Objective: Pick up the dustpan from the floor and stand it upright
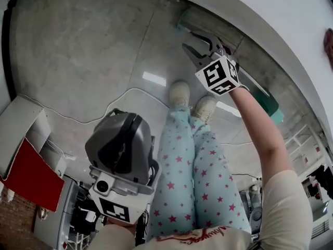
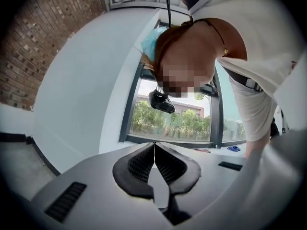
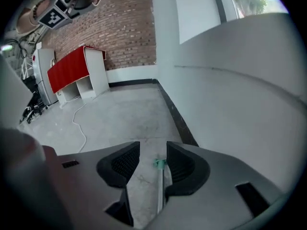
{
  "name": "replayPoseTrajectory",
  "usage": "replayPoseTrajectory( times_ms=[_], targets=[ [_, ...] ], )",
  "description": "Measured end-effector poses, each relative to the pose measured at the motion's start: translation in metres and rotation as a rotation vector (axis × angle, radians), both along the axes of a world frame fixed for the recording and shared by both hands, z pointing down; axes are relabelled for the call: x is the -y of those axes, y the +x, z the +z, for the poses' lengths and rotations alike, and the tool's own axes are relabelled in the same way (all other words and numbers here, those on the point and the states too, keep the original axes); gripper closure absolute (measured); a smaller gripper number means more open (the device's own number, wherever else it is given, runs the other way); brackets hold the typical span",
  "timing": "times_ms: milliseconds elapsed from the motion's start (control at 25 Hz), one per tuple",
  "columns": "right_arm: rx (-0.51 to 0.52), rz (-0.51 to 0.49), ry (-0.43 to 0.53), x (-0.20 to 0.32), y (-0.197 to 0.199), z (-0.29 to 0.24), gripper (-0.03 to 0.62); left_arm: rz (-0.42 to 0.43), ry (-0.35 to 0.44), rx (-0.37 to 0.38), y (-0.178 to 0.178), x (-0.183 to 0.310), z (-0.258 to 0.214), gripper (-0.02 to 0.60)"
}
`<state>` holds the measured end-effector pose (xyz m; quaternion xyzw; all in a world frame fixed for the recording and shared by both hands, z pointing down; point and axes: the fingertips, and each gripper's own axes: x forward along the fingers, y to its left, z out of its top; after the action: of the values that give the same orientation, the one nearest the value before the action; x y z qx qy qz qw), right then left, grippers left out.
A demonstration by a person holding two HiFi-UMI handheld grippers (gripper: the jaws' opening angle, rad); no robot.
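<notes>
White cable (image 3: 76,121) and red cabinet (image 3: 72,71) lay well aside; dustpan handle (image 3: 160,190) ran beneath the right gripper's (image 3: 153,147) spread jaws, ungripped; left gripper's (image 2: 154,145) jaws pressed together

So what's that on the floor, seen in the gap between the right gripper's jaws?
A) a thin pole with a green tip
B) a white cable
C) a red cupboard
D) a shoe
A: in the right gripper view, the open right gripper frames a thin metal pole with a green tip, lying on the floor; it is probably the dustpan's handle.
</notes>
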<state>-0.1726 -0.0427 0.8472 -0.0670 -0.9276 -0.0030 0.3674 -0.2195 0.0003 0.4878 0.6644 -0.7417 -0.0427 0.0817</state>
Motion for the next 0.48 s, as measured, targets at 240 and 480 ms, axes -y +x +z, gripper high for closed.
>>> replayPoseTrajectory(
  times_ms=[240, 480],
  targets=[
    [-0.095, -0.034, 0.043, 0.006, -0.004, 0.07, 0.422, -0.021, -0.004, -0.019, -0.006, -0.009, 0.028, 0.561],
    [-0.221, -0.022, 0.051, 0.009, -0.006, 0.129, 0.419, -0.03, -0.018, -0.02, -0.005, -0.017, 0.044, 0.561]
  ],
)
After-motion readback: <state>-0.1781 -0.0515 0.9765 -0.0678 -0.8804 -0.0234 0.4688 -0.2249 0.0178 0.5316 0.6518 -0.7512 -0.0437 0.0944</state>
